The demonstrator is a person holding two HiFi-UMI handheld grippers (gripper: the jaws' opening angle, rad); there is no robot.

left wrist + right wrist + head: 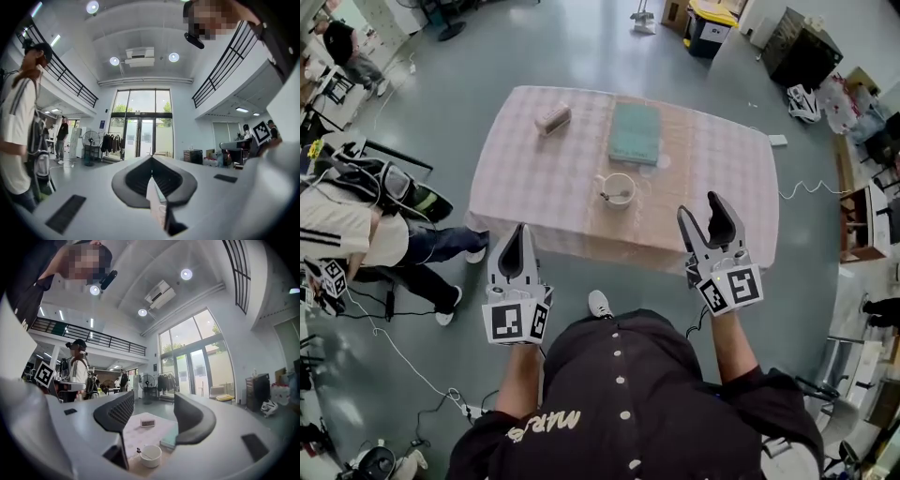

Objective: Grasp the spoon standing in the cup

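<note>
Both grippers are up in front of me, on the near side of the surface [544,178], which has a pale checked cloth on it. My left gripper [520,229] has its fingers pressed together at the tips with nothing between them. You can see that best in the left gripper view, where the left gripper [151,160] points across the room at the glass doors, not at the cup. My right gripper [700,208] has its fingers spread wide and it's holding nothing too. In the head view it sits over the near right part of the surface.

The cup [618,190] is white and sits roughly mid-surface, a bit toward my side, well apart from both grippers. The spoon [612,197] is in it, leaning low, with its dark end poking over the cup's left rim. In the right gripper view the cup [151,455] shows low in the gap between the open fingers of the right gripper [153,397], and the spoon [144,453] slants across it.

Other stuff on the cloth: a flat green pad [636,131] just behind the cup, and a small box [553,118] off to the far left. Neither is touching the cup. There's also a person in a white striped top [347,234] standing off to my left.
</note>
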